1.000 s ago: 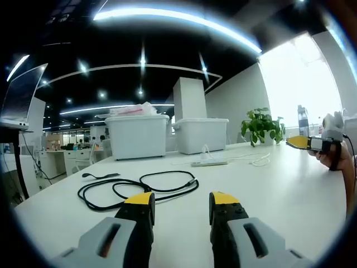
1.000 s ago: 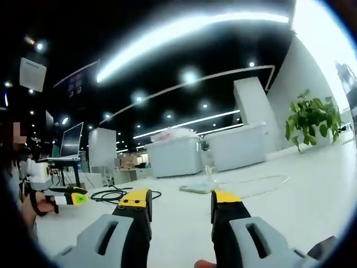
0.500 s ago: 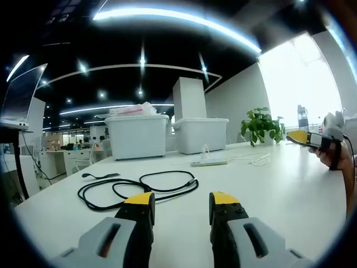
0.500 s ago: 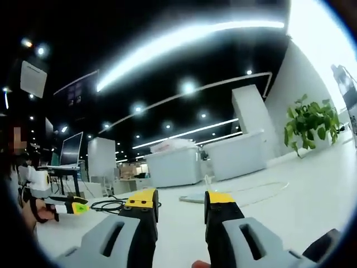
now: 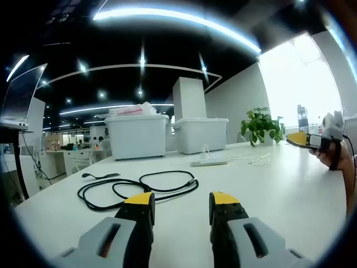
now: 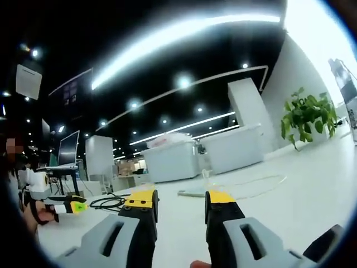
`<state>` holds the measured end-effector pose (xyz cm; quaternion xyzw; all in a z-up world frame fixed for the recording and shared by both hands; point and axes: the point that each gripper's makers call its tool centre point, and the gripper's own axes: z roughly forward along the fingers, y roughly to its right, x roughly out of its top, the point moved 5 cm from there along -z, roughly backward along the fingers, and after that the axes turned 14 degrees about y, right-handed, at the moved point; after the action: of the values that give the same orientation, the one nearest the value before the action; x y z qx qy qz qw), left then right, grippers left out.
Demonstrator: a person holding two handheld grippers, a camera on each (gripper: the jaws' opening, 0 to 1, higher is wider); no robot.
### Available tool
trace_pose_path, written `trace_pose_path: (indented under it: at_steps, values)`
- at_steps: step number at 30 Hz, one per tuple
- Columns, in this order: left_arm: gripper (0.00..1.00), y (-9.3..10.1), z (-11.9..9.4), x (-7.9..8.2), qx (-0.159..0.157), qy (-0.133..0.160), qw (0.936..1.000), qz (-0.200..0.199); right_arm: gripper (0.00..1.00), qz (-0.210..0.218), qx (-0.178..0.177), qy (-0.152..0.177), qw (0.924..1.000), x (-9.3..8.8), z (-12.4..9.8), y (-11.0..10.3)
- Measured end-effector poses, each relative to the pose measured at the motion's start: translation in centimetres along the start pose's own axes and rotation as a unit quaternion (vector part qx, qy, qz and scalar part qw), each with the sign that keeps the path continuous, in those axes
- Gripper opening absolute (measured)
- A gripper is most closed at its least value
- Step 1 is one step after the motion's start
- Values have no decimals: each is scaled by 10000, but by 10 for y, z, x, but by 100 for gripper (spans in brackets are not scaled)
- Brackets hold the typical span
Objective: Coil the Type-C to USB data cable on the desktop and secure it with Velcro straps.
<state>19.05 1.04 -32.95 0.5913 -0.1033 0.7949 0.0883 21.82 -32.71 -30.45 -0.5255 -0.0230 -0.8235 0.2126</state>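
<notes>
Left gripper view: the cable (image 5: 139, 188), black, lies loose on the white desk (image 5: 279, 184) in two or three slack loops, uncoiled, just ahead of your left gripper (image 5: 181, 200). One plug end rests at the right of the loops, so you have a free end to start from. A short dark strip (image 5: 100, 176) lies beyond the loops, apart from them; it is probably the Velcro strap, though too small to be sure.

Left gripper: jaws parted, holding nothing, low over the desk and aimed at the cable, a fair stance for a first pick.

Right gripper (image 5: 305, 140): seen at the right edge of this view, held in your hand (image 5: 334, 159) above the desk, well apart from the cable. In the right gripper view its own jaws (image 6: 179, 198) stand apart and empty, and the cable (image 6: 109, 201) shows far off to the left, near the left gripper's tip (image 6: 72, 207). Judged so, the right one waits while the left goes first.

Also on the desk, all behind the cable: a white power strip (image 5: 209, 163) with its white cord, two white bins (image 5: 136, 135), a plant (image 5: 262, 125). A laptop (image 5: 19, 97) stands on a raised stand at far left.

Task state: coiling not begun; strap untouched.
</notes>
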Motion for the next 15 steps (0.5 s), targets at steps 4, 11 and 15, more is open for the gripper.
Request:
trace_pose_path:
  at_steps: [4, 11, 15]
  values:
    - [40, 0, 0, 0, 4, 0, 10000, -1, 33, 50, -88, 49, 9999, 2, -1, 3]
    - [41, -1, 0, 0, 46, 10, 10000, -33, 33, 331, -90, -242, 9991, -5, 0, 5]
    - [42, -6, -1, 0, 210, 3, 9998, -39, 33, 391, -135, -221, 9989, -4, 0, 7]
